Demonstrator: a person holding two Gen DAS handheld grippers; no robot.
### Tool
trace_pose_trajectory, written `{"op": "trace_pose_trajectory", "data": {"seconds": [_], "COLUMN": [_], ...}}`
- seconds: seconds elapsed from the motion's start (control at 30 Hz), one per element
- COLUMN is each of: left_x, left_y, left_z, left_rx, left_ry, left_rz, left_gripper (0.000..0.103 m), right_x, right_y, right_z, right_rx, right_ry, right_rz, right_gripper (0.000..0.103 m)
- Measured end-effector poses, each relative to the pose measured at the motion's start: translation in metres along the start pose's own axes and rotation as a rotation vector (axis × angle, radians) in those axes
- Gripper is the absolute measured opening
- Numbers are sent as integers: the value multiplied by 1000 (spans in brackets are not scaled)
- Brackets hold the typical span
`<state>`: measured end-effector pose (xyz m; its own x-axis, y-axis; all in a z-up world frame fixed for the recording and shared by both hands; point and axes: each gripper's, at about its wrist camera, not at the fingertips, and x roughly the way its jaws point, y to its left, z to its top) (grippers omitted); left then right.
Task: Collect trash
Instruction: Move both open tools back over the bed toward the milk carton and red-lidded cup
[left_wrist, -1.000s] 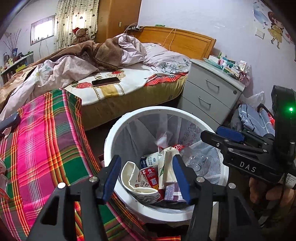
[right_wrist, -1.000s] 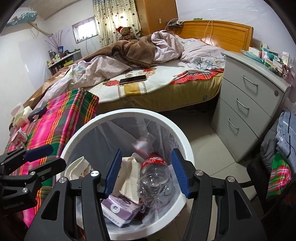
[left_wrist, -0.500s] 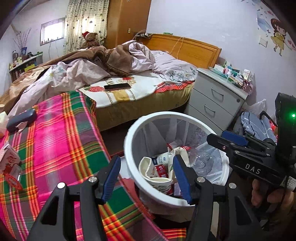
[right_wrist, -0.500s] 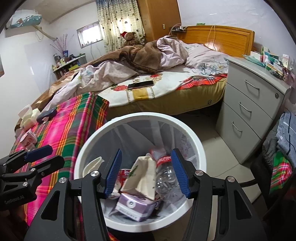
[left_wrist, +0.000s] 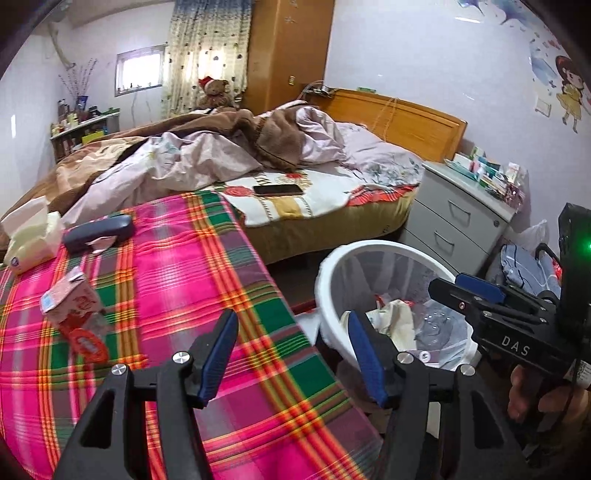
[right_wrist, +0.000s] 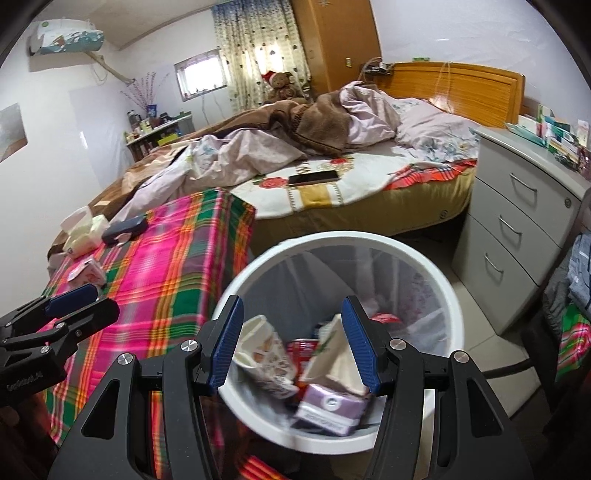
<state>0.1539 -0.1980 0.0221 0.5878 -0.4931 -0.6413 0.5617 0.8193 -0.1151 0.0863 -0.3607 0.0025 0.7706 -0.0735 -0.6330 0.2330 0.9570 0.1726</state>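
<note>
left gripper (left_wrist: 291, 354): jaws apart, just been opening a bit wider, nothing between them; hangs over the edge of the plaid cloth (left_wrist: 177, 295), right finger in front of the bin rim
right gripper (right_wrist: 291, 341): jaws apart, empty; hangs over the near side of the bin mouth, pointing down into it
trash bin (right_wrist: 448, 295): white, round, clear liner inside; stands on the floor between the plaid-covered surface and the grey drawer unit (right_wrist: 517, 229)
bin contents: paper cup (right_wrist: 266, 354) on its side, purple carton (right_wrist: 328, 404) at the near wall, cream carton (right_wrist: 332, 354) leaning above it, red-capped clear bottle (right_wrist: 386, 318) further back; all loose, none gripped
trash not collected: red-and-white carton (left_wrist: 75, 301) lying on the plaid cloth, left of the left gripper and apart from it
other items on cloth: dark case (left_wrist: 98, 229) and tissue pack (left_wrist: 29, 236) at the far end, near each other
bed (left_wrist: 295, 192): behind the plaid surface, rumpled quilt and brown blanket; phone (left_wrist: 277, 189) flat on the sheet
right hand (left_wrist: 532, 395): seen from the left wrist view at the right edge, wrapped on the right gripper's handle
</note>
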Motion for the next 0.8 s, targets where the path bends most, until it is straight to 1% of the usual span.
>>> {"op": "trace_pose_trajectory", "data": {"seconds": [0.37,0.57,0.7,0.8], "left_x": [-25,-38,-48,-53], "left_y": [59,99,131,155], "left_z": [-9,-16,-23,-26], "left_rx": [-77,-126,-166,-201], "left_ry": [-34,-46,-52,-51], "left_rz": [77,130,189,209], "left_gripper": [67,67,68,69], "right_x": [10,21,30,38], "right_y": [45,75,96,108], "right_z": [-4,-7,-9,-10], "right_rx": [-50,-88,-123,-135], "right_ry": [6,35,54,73], "right_rz": [72,112,147,158], "right_gripper": [57,57,57,57]}}
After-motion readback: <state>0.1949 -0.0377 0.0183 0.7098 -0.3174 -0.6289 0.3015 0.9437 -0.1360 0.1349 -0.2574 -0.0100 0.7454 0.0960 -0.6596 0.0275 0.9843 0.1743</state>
